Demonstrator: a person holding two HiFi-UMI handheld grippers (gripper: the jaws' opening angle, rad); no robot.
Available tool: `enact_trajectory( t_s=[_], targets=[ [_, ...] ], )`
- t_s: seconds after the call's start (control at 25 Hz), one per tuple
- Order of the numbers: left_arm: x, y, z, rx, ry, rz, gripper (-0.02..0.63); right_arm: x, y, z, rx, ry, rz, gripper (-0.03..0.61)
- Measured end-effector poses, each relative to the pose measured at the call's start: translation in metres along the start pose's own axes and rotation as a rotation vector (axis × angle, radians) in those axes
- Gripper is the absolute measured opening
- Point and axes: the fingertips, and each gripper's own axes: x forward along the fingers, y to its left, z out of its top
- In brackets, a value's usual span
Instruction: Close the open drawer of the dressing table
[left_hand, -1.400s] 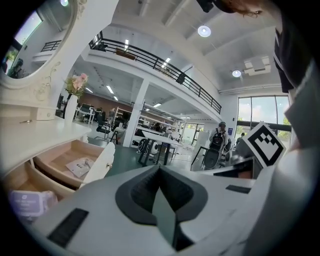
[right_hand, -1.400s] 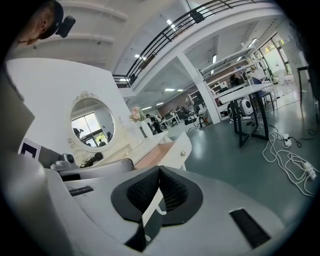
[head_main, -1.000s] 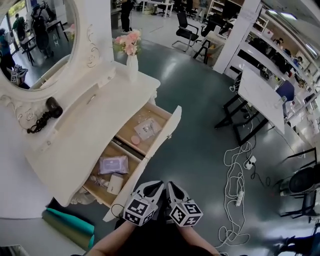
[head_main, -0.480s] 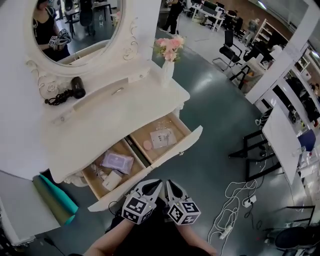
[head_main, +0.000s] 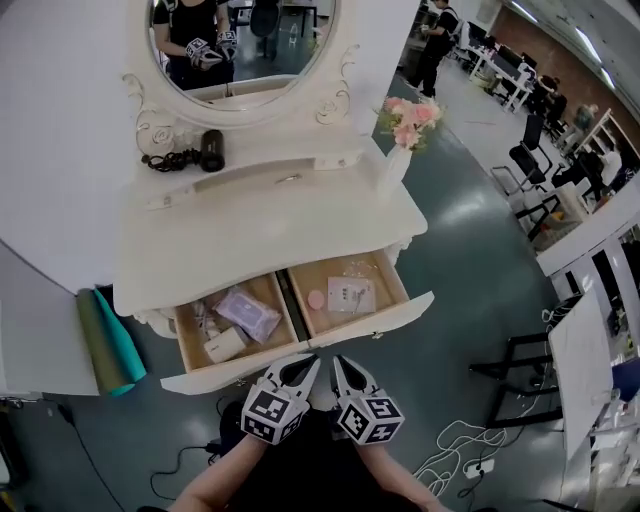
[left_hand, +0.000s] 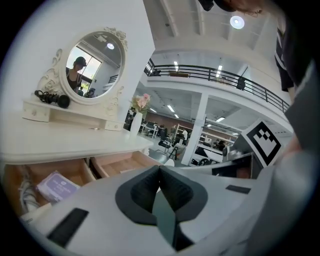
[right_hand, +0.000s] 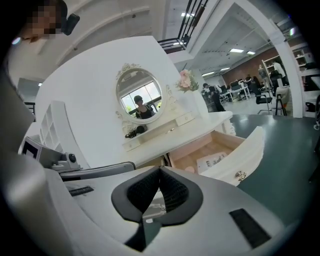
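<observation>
The white dressing table (head_main: 250, 225) stands ahead with its wide drawer (head_main: 380, 322) pulled out. The drawer's left compartment holds a purple pack (head_main: 250, 312) and a white box (head_main: 222, 345). Its right compartment holds a pink disc (head_main: 316, 299) and a clear packet (head_main: 352, 295). My left gripper (head_main: 303, 366) and right gripper (head_main: 337, 364) hang side by side just in front of the drawer front, apart from it, both shut and empty. The right gripper view shows the drawer front (right_hand: 245, 150) and its knob (right_hand: 241, 175) beyond the right gripper (right_hand: 160, 172). The left gripper (left_hand: 160, 170) points at the drawer (left_hand: 117, 165).
An oval mirror (head_main: 245, 40) tops the table. A black hair dryer (head_main: 205, 152) lies on the shelf and a vase of pink flowers (head_main: 403, 130) stands at the right corner. A teal rolled mat (head_main: 112, 340) leans left of the table. Desks and office chairs (head_main: 530, 165) stand at right.
The head view has swung round, so the table now faces me squarely. Both grippers stay shut and side by side, now centred before the drawer front. The drawer stays open.
</observation>
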Motion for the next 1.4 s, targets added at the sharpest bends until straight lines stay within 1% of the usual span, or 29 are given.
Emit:
enact_trajectory(
  t_s=[0.16,0.4,0.52,0.6,0.8,0.92,1.0,1.08,1.16,1.28,1.4],
  targets=[
    [-0.004,0.007,-0.003,-0.034,-0.028,0.097,-0.003,0.010,-0.001,0.000,-0.019,0.048,0.065,0.020],
    [-0.018,0.023,-0.015,-0.087,-0.057,0.248,-0.003,0.020,0.008,-0.011,-0.042,0.113,0.178,0.020],
    [-0.028,0.028,-0.022,-0.111,-0.071,0.319,-0.003,0.028,0.012,-0.017,-0.034,0.145,0.222,0.020],
    [-0.038,0.033,-0.026,-0.131,-0.083,0.369,-0.003,0.033,0.018,-0.022,-0.032,0.172,0.249,0.020],
    [-0.069,0.046,-0.038,-0.169,-0.116,0.503,-0.003,0.039,0.040,-0.039,-0.071,0.230,0.330,0.020],
    [-0.093,0.057,-0.052,-0.223,-0.132,0.605,-0.003,0.041,0.054,-0.053,-0.079,0.277,0.387,0.020],
    [-0.112,0.065,-0.063,-0.264,-0.135,0.670,-0.003,0.043,0.060,-0.064,-0.089,0.313,0.403,0.020],
    [-0.127,0.073,-0.075,-0.302,-0.119,0.721,-0.003,0.047,0.063,-0.077,-0.097,0.355,0.403,0.020],
    [-0.139,0.081,-0.090,-0.337,-0.076,0.753,-0.003,0.049,0.067,-0.090,-0.092,0.400,0.410,0.020],
    [-0.153,0.091,-0.117,-0.379,0.009,0.782,-0.003,0.052,0.074,-0.111,-0.102,0.466,0.428,0.020],
    [-0.162,0.099,-0.141,-0.438,0.067,0.796,-0.003,0.056,0.077,-0.132,-0.139,0.527,0.425,0.020]
  ],
)
